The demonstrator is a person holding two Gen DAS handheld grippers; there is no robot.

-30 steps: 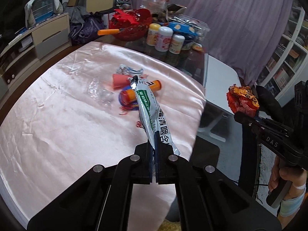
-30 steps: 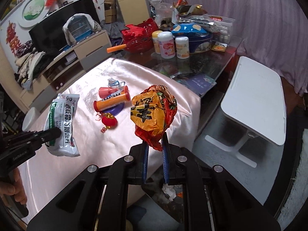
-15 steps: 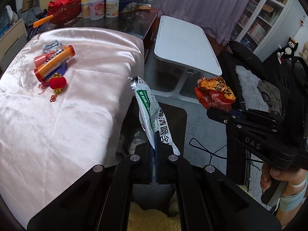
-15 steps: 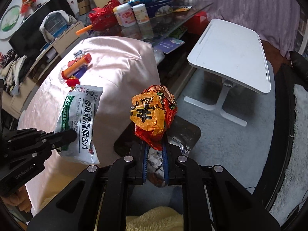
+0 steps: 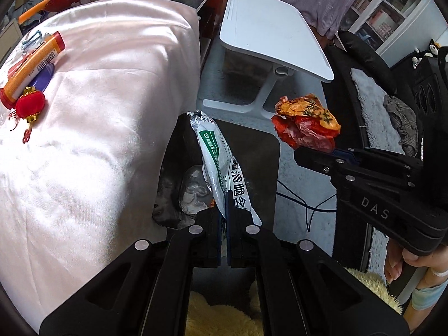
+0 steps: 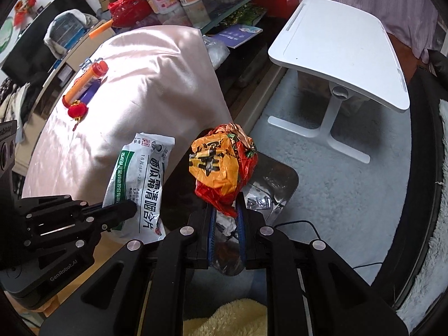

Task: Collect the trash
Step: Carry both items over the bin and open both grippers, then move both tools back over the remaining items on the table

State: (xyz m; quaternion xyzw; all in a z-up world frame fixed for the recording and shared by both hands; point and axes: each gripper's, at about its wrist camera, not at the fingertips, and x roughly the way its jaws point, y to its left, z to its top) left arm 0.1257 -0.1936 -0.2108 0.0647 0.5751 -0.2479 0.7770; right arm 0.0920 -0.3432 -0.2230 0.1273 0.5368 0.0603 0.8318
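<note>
Left gripper (image 5: 224,210) is pointing steeply downward, its jaws pinching flat on a white-and-green packet (image 5: 217,156). Right gripper (image 6: 226,215), alongside and likewise tilted down, is opening slightly around a crumpled orange-red wrapper (image 6: 221,165); fingers (image 5: 403,260) are wrapping its handle.

Over the dark open trash bin (image 6: 282,179): white-and-green foil packet (image 6: 140,184) left, crumpled orange-and-red wrapper (image 6: 221,165) right. Pink satin-covered table (image 6: 134,89) left, white lap desk (image 6: 341,44) far right.

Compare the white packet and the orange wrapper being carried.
The white packet is flat, long, printed in green; the orange wrapper is crumpled into a ball, with red. The left gripper pinches the packet; the right gripper holds the wrapper. Both hang above the black bin.
</note>
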